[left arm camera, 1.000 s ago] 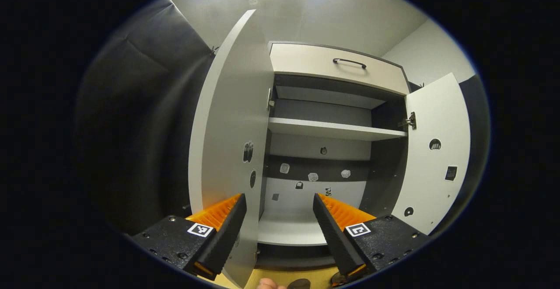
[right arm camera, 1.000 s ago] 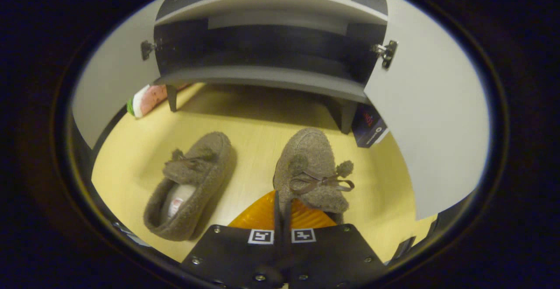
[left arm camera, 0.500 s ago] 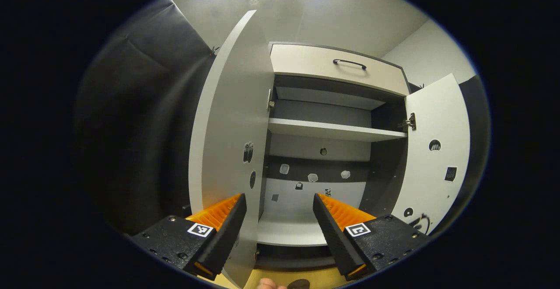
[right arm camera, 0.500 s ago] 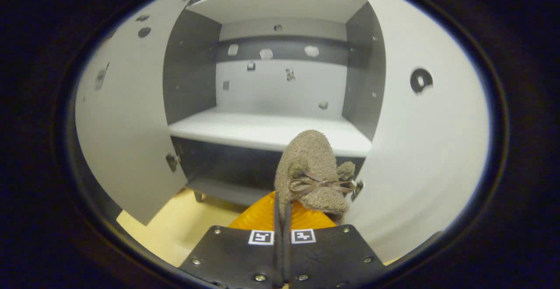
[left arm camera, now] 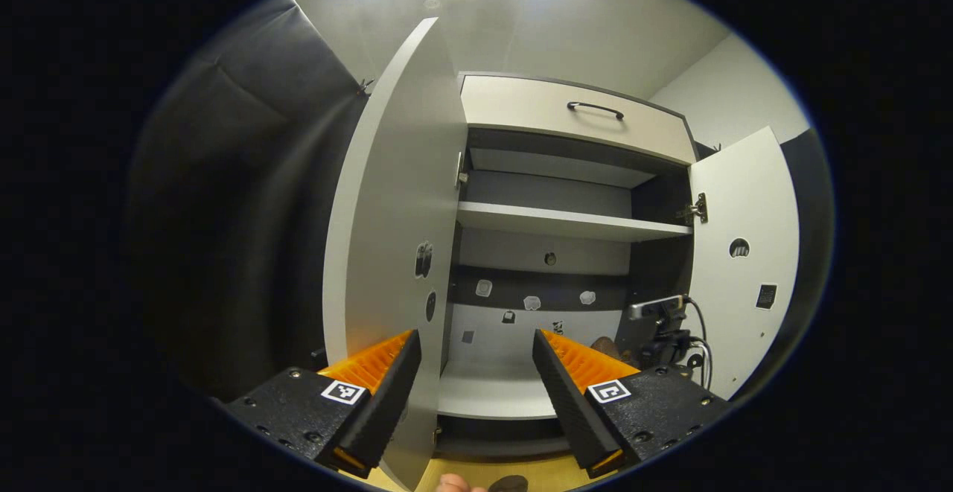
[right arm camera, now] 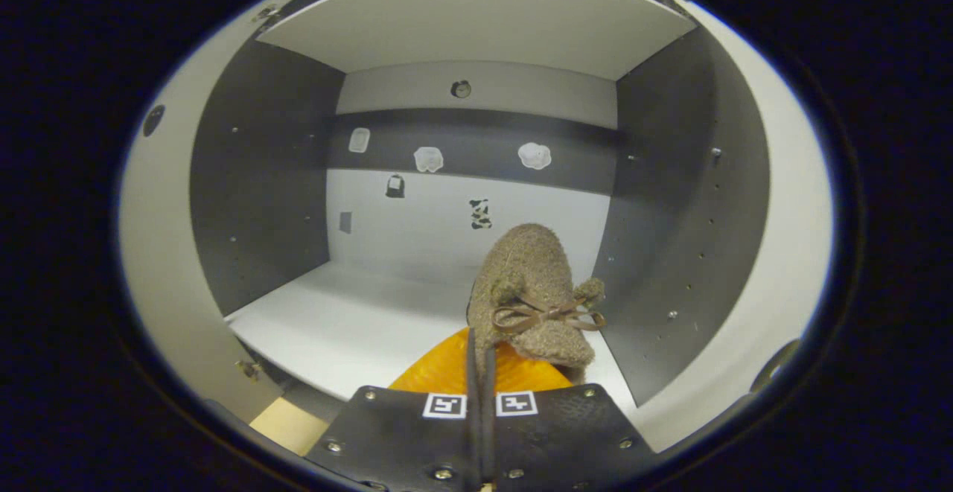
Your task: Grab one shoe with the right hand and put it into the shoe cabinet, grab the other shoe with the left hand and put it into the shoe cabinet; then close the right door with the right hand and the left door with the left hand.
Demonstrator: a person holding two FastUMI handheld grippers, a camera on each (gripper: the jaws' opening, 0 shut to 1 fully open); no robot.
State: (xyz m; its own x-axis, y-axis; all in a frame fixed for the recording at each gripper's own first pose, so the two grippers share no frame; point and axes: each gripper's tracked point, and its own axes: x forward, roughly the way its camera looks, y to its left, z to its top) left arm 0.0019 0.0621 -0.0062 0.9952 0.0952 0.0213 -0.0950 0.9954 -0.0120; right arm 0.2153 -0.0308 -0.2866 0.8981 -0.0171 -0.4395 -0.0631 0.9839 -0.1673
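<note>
Over bottom shelf | right tool pinching shoe | near right wall

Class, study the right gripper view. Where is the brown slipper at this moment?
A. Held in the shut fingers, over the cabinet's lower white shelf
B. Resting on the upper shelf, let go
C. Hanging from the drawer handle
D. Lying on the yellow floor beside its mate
A: the right gripper has its fingers shut on the brown slipper, which is carried inside the cabinet above the lower white shelf.
</note>
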